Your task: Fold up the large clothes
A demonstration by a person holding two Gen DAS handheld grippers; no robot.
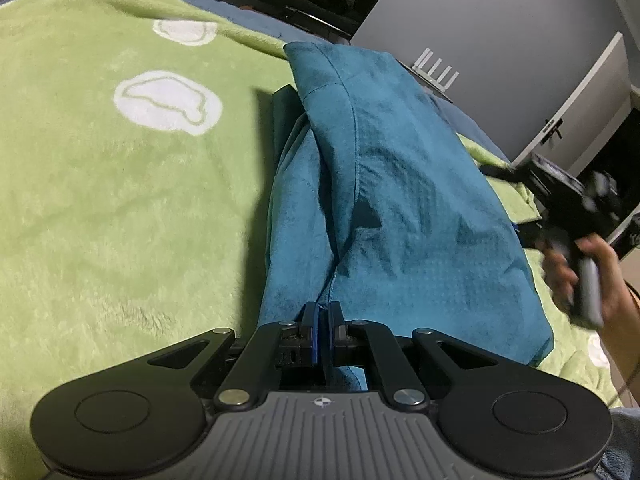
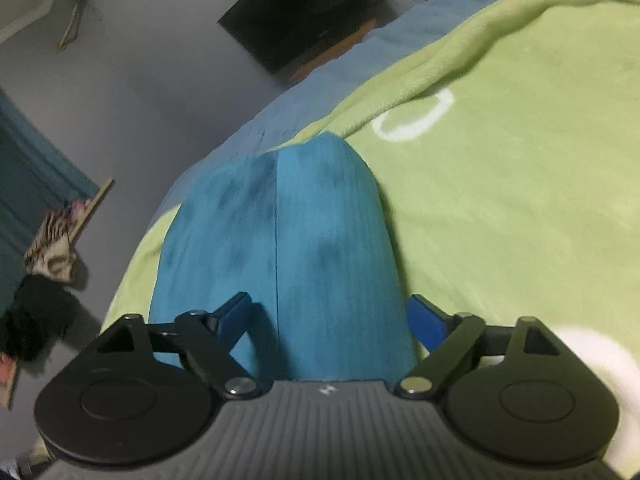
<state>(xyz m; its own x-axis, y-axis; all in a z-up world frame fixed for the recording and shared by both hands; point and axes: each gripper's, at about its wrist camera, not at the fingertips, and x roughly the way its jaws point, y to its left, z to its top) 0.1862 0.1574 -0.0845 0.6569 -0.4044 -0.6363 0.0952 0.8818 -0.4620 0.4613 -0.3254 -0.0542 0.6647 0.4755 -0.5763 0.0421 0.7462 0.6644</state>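
Two grippers, one fold under way: my left gripper [image 1: 323, 322] is clamped on the near edge of the teal fleece garment [image 1: 384, 200], lying frame centre on the green plush blanket [image 1: 120, 200]. My right gripper [image 2: 332, 316] gapes wide, empty; next it needs a fresh edge.

The person's hand [image 1: 576, 276] and right claw [image 1: 496, 171] are motion-blurred.
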